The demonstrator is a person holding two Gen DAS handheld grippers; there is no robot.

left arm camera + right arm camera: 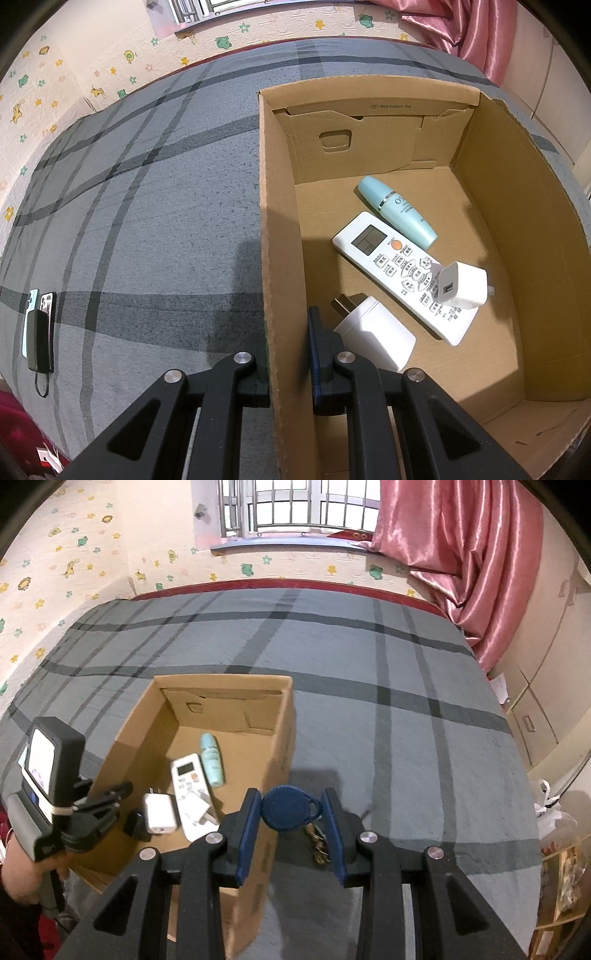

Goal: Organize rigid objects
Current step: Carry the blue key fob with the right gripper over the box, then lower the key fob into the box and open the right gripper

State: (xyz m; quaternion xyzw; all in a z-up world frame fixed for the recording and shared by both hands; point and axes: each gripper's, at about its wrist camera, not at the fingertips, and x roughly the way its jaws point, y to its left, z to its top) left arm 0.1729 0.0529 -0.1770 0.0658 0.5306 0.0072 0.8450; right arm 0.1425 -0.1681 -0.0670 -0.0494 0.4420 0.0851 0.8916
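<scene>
Blue plastic, a round key fob [291,808], sits between the fingers of my right gripper [291,814], over the grey plaid bedspread [406,686] just beyond the right wall of the cardboard box [284,738]. The pads [248,834] flank it closely, yet I cannot tell whether they press on it or stand slightly apart. Keys [319,843] show below the fob at about 5 o'clock, half hidden behind the right finger.

My left gripper [288,343] straddles the box's left wall [280,258], one finger outside, one inside, spread wide and holding nothing; whether the pads touch the card I cannot make out. Inside the box, at 1 o'clock from that gripper, lies a white charger [373,336] just beside the inner finger. Farther along the same line lie a white remote [399,273], a small USB plug [461,286] resting on the remote's lower end, and a pale teal bottle [397,210] touching its top. The plug covers some of the remote's buttons.

At 9 o'clock, well apart on the bedspread, lie phones and a power bank [38,328], too distorted to separate.
</scene>
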